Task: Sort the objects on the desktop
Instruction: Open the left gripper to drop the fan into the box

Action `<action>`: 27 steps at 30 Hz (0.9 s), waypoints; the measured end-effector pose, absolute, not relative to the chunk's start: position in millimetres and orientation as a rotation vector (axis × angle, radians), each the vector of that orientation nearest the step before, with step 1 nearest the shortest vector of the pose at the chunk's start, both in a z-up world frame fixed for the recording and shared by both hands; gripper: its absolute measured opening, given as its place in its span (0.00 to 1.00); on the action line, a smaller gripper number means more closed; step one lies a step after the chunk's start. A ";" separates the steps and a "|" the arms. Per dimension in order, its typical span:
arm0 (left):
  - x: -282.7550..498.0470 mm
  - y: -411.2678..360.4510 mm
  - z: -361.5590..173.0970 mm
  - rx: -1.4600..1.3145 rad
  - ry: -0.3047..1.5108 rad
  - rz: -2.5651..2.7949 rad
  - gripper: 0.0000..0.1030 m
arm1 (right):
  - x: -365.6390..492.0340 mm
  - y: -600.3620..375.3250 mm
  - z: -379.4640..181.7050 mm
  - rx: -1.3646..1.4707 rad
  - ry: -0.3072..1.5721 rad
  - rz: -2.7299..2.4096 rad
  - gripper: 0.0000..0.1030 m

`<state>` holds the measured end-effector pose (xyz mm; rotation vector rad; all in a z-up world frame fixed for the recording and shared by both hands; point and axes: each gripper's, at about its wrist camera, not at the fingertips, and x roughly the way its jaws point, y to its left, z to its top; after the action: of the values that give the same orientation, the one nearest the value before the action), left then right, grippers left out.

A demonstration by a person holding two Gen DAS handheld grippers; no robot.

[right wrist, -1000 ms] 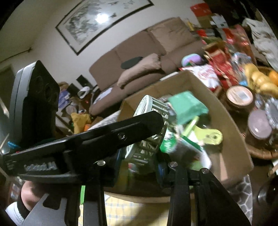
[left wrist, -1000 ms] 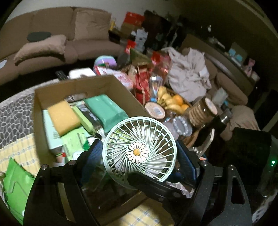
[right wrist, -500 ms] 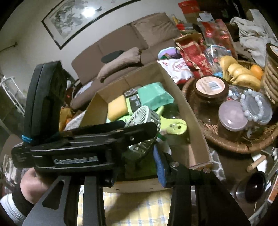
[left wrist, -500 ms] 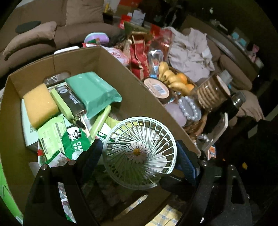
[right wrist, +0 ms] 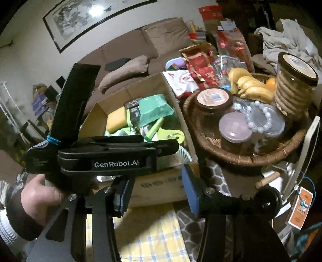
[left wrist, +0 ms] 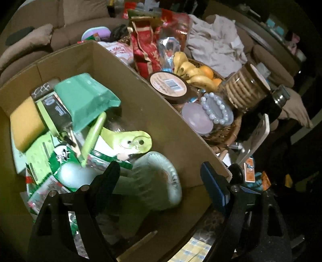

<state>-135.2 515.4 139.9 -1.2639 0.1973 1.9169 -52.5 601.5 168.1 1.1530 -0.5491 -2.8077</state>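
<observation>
Left gripper [left wrist: 160, 171]: jaws now spread wide, nothing between them. Half a second ago we had the mint fan [left wrist: 155, 181] pinched there, face-on with its daisy badge showing; now it lies tipped in the near corner of the cardboard box [left wrist: 140, 96], blurred, so we judge it just let go and perhaps not yet settled. From the right wrist view only a sliver of its grille [right wrist: 184, 156] shows behind the left gripper's body.

Right gripper [right wrist: 154, 193]: jaws apart, empty, hanging outside the box's near wall, above the yellow checked cloth [right wrist: 140, 231].

For the task, this reads as one item sorted. We take both tools to be free for the next object.

Box contents around the fan: a yellow sponge [left wrist: 24, 125], a green pouch [left wrist: 84, 98], a lime-green plastic piece [left wrist: 132, 141], and green packets along the left side.

Surface: the box sits on the checked cloth over a grey pebble-pattern mat [right wrist: 217, 175]. Just right of the box, a wicker basket [right wrist: 241, 155] holds lidded jars, a bead bracelet [right wrist: 259, 119] and bananas [right wrist: 249, 86].

Room: dim, brown sofa [right wrist: 128, 50] behind, framed picture [right wrist: 86, 18] above it, and red packaging crowding the far table edge.
</observation>
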 end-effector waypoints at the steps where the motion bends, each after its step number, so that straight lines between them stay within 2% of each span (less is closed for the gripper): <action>1: -134.4 516.1 139.7 -1.266 0.193 1.914 0.77 | -51.6 602.1 167.9 1.158 -0.544 -2.810 0.48; 9: -132.8 492.6 156.5 -1.255 0.139 1.944 0.77 | -54.8 593.0 169.9 1.156 -0.529 -2.803 0.48; 17: -131.9 435.3 183.5 -1.244 0.068 2.006 0.83 | -62.1 567.1 184.4 1.150 -0.473 -2.802 0.48; 27: -111.2 358.7 211.4 -1.207 0.061 2.093 0.89 | -64.2 515.2 202.9 1.153 -0.357 -2.795 0.58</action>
<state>-111.2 358.7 211.4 -1.2072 0.0607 2.0926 -64.2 515.2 202.9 1.1531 -0.3566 -2.7950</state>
